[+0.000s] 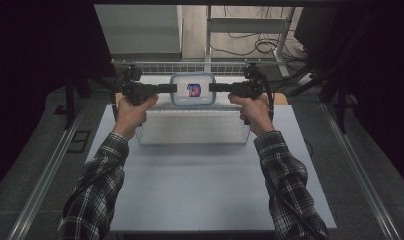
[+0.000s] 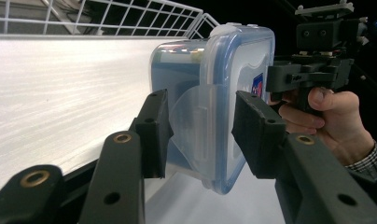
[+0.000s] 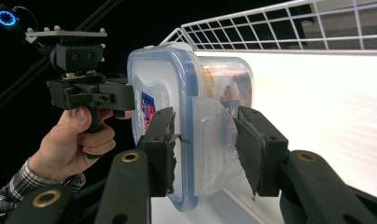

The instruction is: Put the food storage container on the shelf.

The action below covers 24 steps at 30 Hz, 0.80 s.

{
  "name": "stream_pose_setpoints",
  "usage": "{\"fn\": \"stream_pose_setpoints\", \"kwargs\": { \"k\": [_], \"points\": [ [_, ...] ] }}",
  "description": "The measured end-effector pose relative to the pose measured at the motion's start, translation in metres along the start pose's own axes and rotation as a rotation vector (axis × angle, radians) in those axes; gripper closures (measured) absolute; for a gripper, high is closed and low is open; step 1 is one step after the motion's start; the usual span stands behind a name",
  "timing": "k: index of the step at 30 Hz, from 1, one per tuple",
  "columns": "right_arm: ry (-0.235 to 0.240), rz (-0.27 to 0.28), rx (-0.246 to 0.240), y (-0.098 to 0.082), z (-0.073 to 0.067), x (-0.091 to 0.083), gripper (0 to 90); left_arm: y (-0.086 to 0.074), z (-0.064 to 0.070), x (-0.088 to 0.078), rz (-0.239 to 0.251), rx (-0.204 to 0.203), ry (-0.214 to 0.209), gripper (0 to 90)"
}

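Both claws (image 1: 177, 89) (image 1: 210, 88) clamped on lidded container (image 1: 192, 90)

The container (image 1: 192, 89) sits up off the table (image 1: 210, 190), left gripper (image 1: 171, 89) on its left end, right gripper (image 1: 214, 88) on its right end, a wire basket (image 1: 192, 128) just in front of it, a wire rack (image 1: 190, 67) behind and beyond it

No legible text, number or brand found. One sign noted: a red-and-blue printed label (image 1: 193, 90) at the centre of the blue-rimmed lid of the clear plastic food container (image 1: 192, 103); its characters are too small and blurred to read in any view
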State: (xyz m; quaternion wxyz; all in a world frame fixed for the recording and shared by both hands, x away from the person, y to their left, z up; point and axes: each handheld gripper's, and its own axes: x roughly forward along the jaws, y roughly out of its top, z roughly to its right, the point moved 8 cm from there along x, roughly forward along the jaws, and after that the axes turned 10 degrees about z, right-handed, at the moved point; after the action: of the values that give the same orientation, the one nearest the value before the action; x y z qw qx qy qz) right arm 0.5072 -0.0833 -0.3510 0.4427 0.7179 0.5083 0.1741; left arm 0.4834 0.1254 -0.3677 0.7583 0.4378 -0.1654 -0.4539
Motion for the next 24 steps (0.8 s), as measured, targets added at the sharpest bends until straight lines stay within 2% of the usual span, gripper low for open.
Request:
{"fn": "stream_pose_setpoints", "kwargs": {
  "k": [3,9,11,13,15,18,20,22,24],
  "points": [
    [-0.010,-0.014,0.002,-0.003,0.004,0.002,57.2,-0.002,-0.002,0.002,-0.003,0.001,0.004,56.7],
    [-0.015,0.000,0.013,-0.003,0.009,0.003,55.9,-0.001,-0.004,0.004,0.003,-0.008,0.001,55.2],
    [-0.040,0.000,0.000,-0.003,0.011,0.004,57.1,-0.002,-0.003,0.007,-0.021,0.010,0.013,53.3],
    [-0.046,-0.003,-0.008,-0.005,0.010,0.005,57.1,-0.004,-0.004,0.009,-0.037,0.026,0.034,51.1],
    [-0.076,-0.025,-0.036,-0.009,0.011,0.007,55.7,-0.004,-0.007,0.009,-0.034,0.005,0.027,48.9],
    [-0.074,-0.019,-0.027,-0.010,0.012,0.007,56.2,-0.004,-0.009,0.010,-0.025,-0.006,0.015,49.4],
    [-0.077,-0.018,-0.030,-0.011,0.012,0.006,57.0,-0.003,-0.010,0.010,-0.030,0.002,0.042,48.4],
    [-0.085,-0.009,-0.035,-0.011,0.012,0.005,57.3,-0.003,-0.014,0.009,-0.049,0.029,0.094,40.8],
    [-0.090,-0.002,-0.037,-0.011,0.011,0.004,55.8,-0.002,-0.015,0.008,-0.040,0.036,0.109,38.0]
  ]
}}
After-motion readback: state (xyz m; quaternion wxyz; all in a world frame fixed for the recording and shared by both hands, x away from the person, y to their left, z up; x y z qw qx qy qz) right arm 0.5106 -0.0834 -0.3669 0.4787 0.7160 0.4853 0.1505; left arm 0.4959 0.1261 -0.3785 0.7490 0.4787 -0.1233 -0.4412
